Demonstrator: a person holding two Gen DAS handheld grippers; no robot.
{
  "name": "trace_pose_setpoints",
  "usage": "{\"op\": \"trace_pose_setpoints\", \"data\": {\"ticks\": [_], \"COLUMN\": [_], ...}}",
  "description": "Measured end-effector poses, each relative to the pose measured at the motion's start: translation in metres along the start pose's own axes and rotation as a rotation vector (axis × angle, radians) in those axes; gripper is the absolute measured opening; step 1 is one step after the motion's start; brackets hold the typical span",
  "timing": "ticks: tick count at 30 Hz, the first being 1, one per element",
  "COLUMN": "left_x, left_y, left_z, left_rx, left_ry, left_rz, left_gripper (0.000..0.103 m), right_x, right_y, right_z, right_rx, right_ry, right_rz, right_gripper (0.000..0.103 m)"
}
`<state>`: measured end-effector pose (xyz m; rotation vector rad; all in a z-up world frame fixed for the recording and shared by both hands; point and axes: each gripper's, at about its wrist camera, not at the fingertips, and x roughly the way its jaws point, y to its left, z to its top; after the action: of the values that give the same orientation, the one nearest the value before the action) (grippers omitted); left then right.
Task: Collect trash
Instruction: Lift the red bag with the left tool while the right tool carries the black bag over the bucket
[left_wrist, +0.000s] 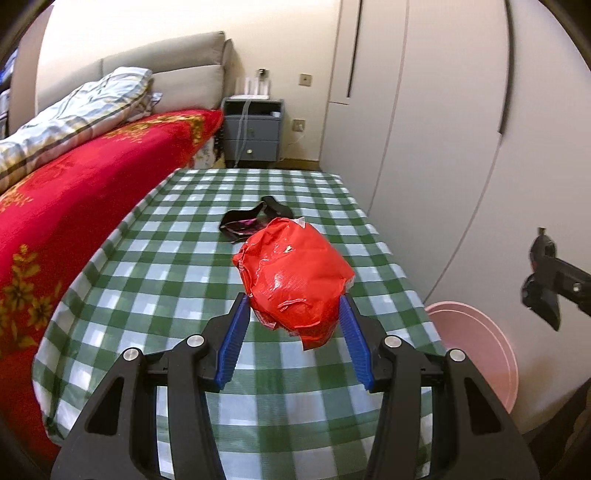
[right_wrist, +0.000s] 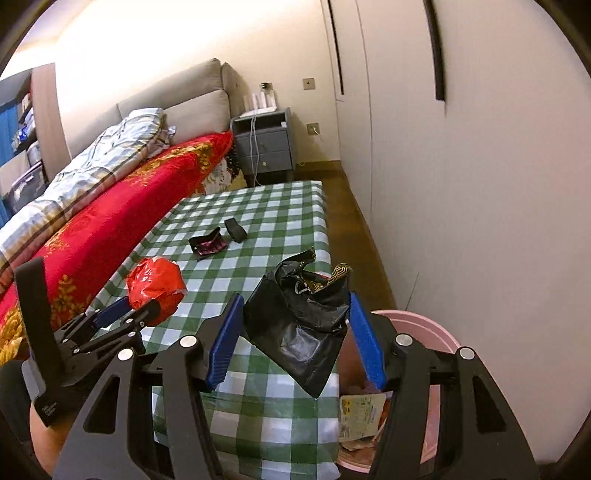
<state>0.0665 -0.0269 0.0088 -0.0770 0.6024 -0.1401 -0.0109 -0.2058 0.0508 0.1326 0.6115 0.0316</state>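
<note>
Paper scraps (right_wrist: 364, 410) lie in the pink bin (right_wrist: 439, 334); left jaws grip red wrapper (left_wrist: 295, 280), right jaws black bag (right_wrist: 306, 325).

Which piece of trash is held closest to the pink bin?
The black bag, in the right tool, hangs at the bin's rim; the red wrapper is farther left.

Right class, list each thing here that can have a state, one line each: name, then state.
left gripper: shut on the red packet.
red packet: crumpled, held above the table.
right gripper: shut on the black bag.
black bag: crumpled, held up.
pink bin: open, trash inside.
nightstand: drawers closed.
black wrapper: lying on the checked table.
</note>
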Motion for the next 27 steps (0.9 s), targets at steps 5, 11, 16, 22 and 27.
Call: {"op": "trace_pose_setpoints", "data": {"ticks": [5, 11, 16, 22, 27], "left_x": [0.000, 0.003, 0.006, 0.010, 0.016], "left_y": [-0.013, -0.025, -0.030, -0.044, -0.060], "left_z": [-0.001, -0.002, -0.002, -0.003, -0.005], "left_rx": [0.025, 0.047, 0.052, 0.068, 0.082], "left_ry": [-0.016, -0.016, -0.010, -0.003, 0.009], "left_rz": [-0.045, -0.079, -0.104, -0.141, -0.186], "left_gripper": [0.049, 0.049, 0.049, 0.049, 0.049], "right_x": [0.001, 0.002, 0.000, -0.004, -0.008], "right_y": [-0.005, -0.013, -0.027, -0.052, -0.066], "right_z": [-0.003, -0.003, 0.000, 0.005, 0.006], "right_rx": [-0.013, -0.012, 0.006, 0.045, 0.071], "right_ry": [0.005, 0.004, -0.001, -0.009, -0.011], "right_rz": [-0.033, -0.078, -0.128, -0.202, -0.240], "right_gripper": [0.058, 0.058, 0.058, 0.058, 0.058]}}
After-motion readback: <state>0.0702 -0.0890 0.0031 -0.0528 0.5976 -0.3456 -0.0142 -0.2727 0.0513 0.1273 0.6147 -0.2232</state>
